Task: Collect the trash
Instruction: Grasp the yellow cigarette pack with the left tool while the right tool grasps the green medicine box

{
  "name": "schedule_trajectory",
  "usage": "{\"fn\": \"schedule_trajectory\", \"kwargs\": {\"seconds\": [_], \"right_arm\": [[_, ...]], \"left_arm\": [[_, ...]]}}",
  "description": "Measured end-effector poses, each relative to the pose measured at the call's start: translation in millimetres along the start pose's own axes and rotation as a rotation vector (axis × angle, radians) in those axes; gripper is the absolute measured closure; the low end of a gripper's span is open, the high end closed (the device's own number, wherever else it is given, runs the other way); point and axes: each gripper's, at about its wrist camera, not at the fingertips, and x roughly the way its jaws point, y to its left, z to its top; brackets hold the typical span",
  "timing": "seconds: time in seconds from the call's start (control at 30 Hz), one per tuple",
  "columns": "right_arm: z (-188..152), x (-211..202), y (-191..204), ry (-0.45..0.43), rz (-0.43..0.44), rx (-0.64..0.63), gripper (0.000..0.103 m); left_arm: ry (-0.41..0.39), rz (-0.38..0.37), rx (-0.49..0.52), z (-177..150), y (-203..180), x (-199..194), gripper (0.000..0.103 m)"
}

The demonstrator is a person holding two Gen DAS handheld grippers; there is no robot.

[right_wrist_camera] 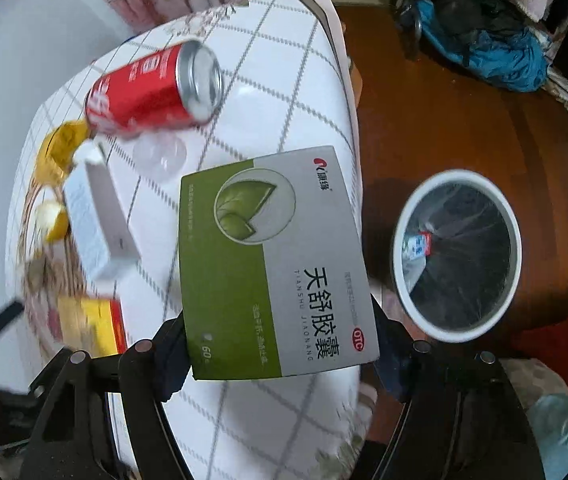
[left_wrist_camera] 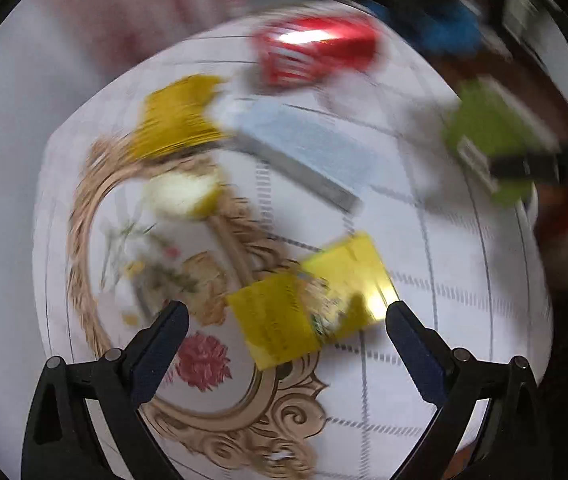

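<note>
Green-and-grey medicine box sits clamped between my right gripper fingers, near the bin; my left gripper hangs spread above a yellow box.

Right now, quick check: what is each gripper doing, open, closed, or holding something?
Left gripper: open, empty, above the yellow box.
Right gripper: closed on the green and grey medicine box, near the bin.

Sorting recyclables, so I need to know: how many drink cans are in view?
1. A red can lies on its side near the far edge of the table, beyond the white box. The bin may hide more; its contents are unclear.
</note>
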Motion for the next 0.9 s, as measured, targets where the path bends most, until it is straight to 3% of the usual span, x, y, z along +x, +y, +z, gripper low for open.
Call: {"fn": "schedule_trajectory", "kwargs": {"seconds": [0.13, 0.3, 0.37, 0.47, 0.5, 0.53, 0.9], "right_arm": [[-11, 0, -1, 0.019, 0.003, -0.013, 0.026], [-10, 7, 3, 0.031, -0.007, -0.012, 0.026], [-9, 10, 4, 0.038, -0.011, -0.013, 0.026], [-9, 13, 7, 0.045, -0.016, -0.011, 0.026], [-8, 14, 8, 0.047, -0.016, -0.011, 0.026], [-8, 15, 9, 0.048, -0.017, -0.012, 0.026], [-11, 9, 17, -0.003, -0.016, -0.033, 0.027]], "left_arm": [[0.037, 0.041, 0.253, 0, -23, 17, 0.003], [0.096, 0.005, 0.366, 6, -32, 40, 0.003], [0.094, -0.029, 0.367, 8, -31, 42, 0.005], [0.104, -0.092, 0.365, 12, -27, 46, 0.018], [0.105, -0.117, 0.367, 12, -28, 45, 0.026], [0.104, -0.123, 0.369, 12, -28, 45, 0.028], [0.069, -0.092, 0.39, -9, -42, 35, 0.039]]}}
